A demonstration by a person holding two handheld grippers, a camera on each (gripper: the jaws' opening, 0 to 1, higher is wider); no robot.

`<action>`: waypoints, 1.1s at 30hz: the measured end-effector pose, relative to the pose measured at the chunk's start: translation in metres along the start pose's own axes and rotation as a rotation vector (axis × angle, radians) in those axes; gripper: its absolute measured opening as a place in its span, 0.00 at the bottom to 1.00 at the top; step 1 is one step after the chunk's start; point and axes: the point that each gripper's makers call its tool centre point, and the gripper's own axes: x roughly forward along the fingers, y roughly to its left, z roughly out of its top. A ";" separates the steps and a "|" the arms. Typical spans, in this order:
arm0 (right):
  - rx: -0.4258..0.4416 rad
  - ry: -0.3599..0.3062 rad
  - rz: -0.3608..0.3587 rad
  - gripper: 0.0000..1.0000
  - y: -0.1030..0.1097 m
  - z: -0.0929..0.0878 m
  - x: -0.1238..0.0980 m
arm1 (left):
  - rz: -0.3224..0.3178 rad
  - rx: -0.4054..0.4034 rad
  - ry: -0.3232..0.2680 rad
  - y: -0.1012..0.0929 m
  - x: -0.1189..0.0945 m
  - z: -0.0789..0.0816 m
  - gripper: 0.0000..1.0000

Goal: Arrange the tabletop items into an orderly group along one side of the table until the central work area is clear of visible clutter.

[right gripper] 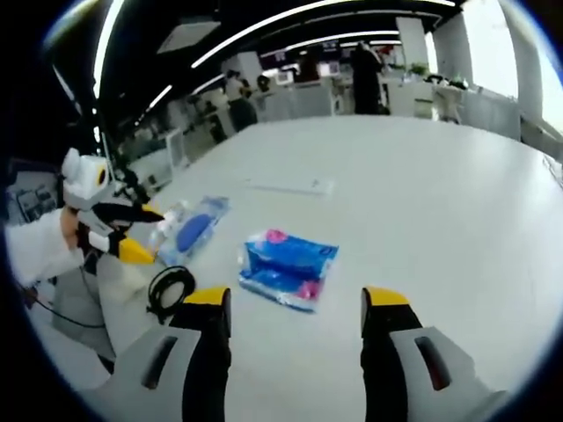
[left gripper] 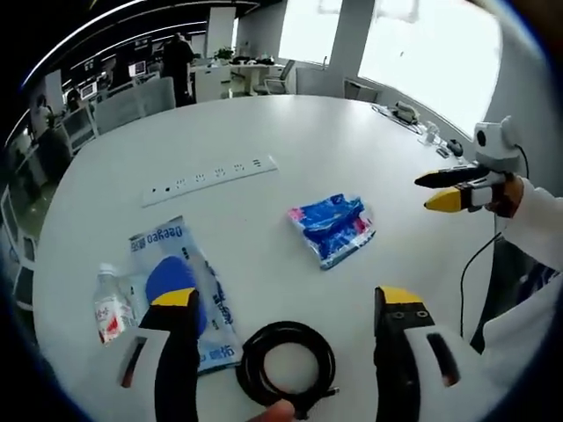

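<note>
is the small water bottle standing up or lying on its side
Lying on its side. In the left gripper view the water bottle rests flat on the table, cap pointing away, beside the clear package.

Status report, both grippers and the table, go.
Left gripper open, empty, over black cable coil. Right gripper open, empty, facing blue tissue pack. Mask packet, small bottle, power strip still scattered.

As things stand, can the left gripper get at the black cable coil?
Probably yes. The coil lies on the table right between the open jaws of the left gripper, with nothing over it; the blue pack sits farther off.
</note>
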 end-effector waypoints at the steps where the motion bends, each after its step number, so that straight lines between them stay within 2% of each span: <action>1: 0.005 0.001 0.001 0.58 0.001 -0.002 -0.001 | 0.000 0.004 0.004 -0.001 0.000 -0.003 0.82; 8: 0.031 0.021 0.012 0.56 0.007 -0.026 -0.011 | -0.007 0.034 0.048 -0.015 0.000 -0.035 0.78; 12: 0.053 0.033 0.021 0.55 0.011 -0.038 -0.019 | -0.015 0.030 0.063 -0.026 0.001 -0.056 0.73; 15: 0.084 0.027 0.018 0.55 0.011 -0.045 -0.023 | -0.033 0.006 0.077 -0.033 0.001 -0.069 0.73; 22: 0.114 0.029 0.019 0.54 0.017 -0.052 -0.029 | -0.040 -0.024 0.081 -0.035 0.001 -0.074 0.73; 29: 0.125 0.034 0.030 0.54 0.020 -0.057 -0.025 | -0.044 -0.023 0.078 -0.035 0.001 -0.072 0.71; 33: 0.118 0.038 0.015 0.53 0.025 -0.064 -0.029 | -0.050 -0.004 0.089 -0.040 0.003 -0.079 0.67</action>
